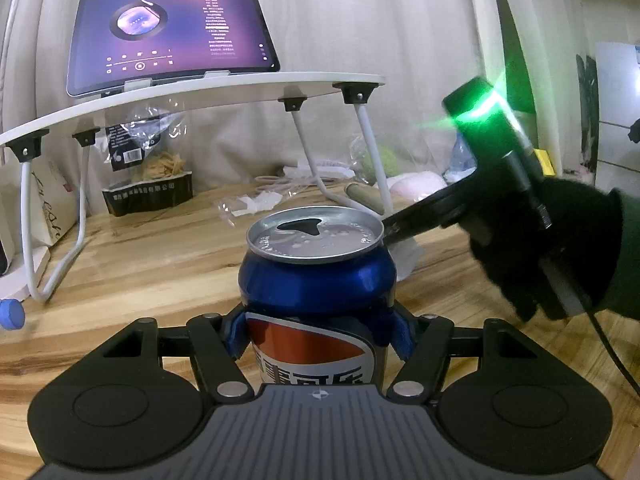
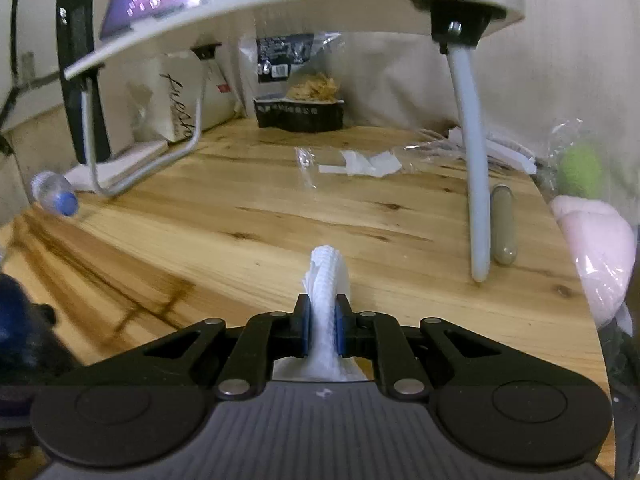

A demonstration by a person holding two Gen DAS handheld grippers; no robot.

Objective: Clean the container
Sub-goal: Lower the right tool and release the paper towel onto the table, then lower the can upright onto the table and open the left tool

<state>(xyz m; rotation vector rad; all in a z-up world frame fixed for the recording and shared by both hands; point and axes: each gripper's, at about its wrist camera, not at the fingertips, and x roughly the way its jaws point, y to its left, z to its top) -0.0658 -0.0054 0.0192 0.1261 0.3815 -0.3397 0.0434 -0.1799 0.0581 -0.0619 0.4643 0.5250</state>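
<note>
My left gripper (image 1: 318, 334) is shut on a blue Pepsi can (image 1: 316, 280), held upright with its opened silver top showing. My right gripper (image 2: 323, 330) is shut on a folded white paper towel (image 2: 326, 280) that sticks up between the blue pads. In the left wrist view the right gripper (image 1: 394, 236) reaches in from the right, its tip just behind the can's right rim, with a bit of white towel (image 1: 408, 260) below it. In the right wrist view the can is only a dark blue blur (image 2: 16, 300) at the left edge.
A white lap desk (image 1: 200, 96) with a lit tablet (image 1: 172, 32) stands on the wooden table (image 1: 160, 260). Under it are a snack bag (image 1: 148, 176) and plastic wrappers (image 2: 360, 164). A water bottle (image 2: 54, 192) lies at left, a pink bundle (image 2: 596, 248) at right.
</note>
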